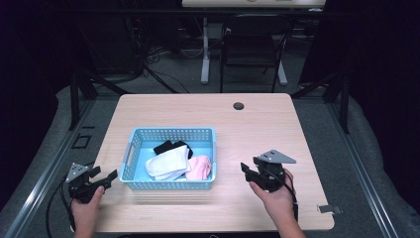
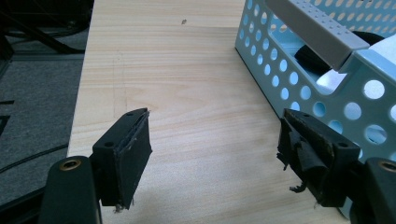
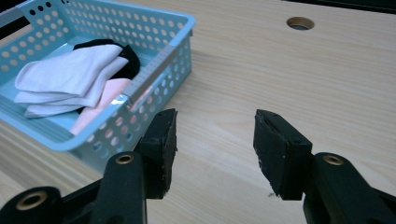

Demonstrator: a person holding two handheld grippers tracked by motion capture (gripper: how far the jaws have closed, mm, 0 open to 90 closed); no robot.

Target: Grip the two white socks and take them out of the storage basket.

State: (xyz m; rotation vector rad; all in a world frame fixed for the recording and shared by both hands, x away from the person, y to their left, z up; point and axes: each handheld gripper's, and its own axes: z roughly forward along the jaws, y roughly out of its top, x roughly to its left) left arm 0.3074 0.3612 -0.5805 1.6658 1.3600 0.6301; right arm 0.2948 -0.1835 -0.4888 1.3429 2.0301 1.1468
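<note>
At the counter's [image 1: 257, 124] left edge, near its front-left corner, the left tool [image 1: 106, 179] rests low in the person's left hand [image 1: 86, 210], jaws spread wide with nothing between them; it looks parked just beside the basket's short left wall, probably ready to steady or reach in. Its black pads are frayed and ragged at the edges. Next comes the basket [image 1: 171, 135], a pale blue rectangular plastic tray with walls punched in rows of round holes, sitting left of centre toward the front edge. Inside lie soft folded cloths, likely socks: a black one [image 1: 168, 146] at the back, a white ribbed one [image 1: 168, 163] across the middle, a pink one [image 1: 199, 167] against the right wall. Right of the basket, toward the front edge, the right tool [image 1: 246, 171] hovers in the right hand [image 1: 277, 198], likewise released and empty, angled at the basket. The counter is smooth light wood with a round cable hole [image 1: 238, 106] near its back edge.
</note>
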